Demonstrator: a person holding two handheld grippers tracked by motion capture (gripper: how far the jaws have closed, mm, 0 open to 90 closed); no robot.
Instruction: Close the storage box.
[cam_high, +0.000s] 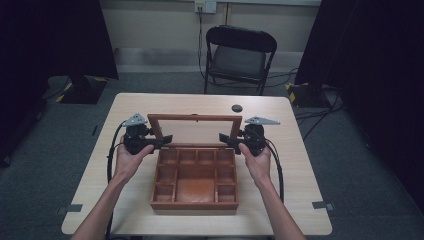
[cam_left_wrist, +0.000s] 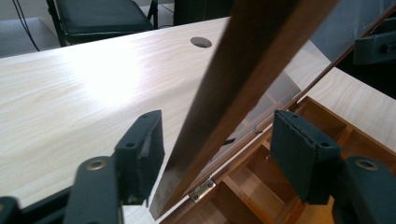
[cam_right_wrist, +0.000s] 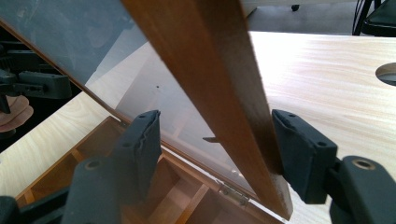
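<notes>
The wooden box (cam_high: 195, 180) sits mid-worktop (cam_high: 300, 200), its glass lid (cam_high: 195, 119) raised. Left tongs (cam_high: 162, 140) and right tongs (cam_high: 226, 139) straddle the lid's side rails, open. Move both sides evenly, avoiding hinge twist.

Dim room, bright gripper views
From the high view the light falls evenly on the counter (cam_high: 280, 165), dark curtains at both sides; in the left gripper view glare whitens the wood, and the lid frame (cam_left_wrist: 252, 79) is blurred close up.
</notes>
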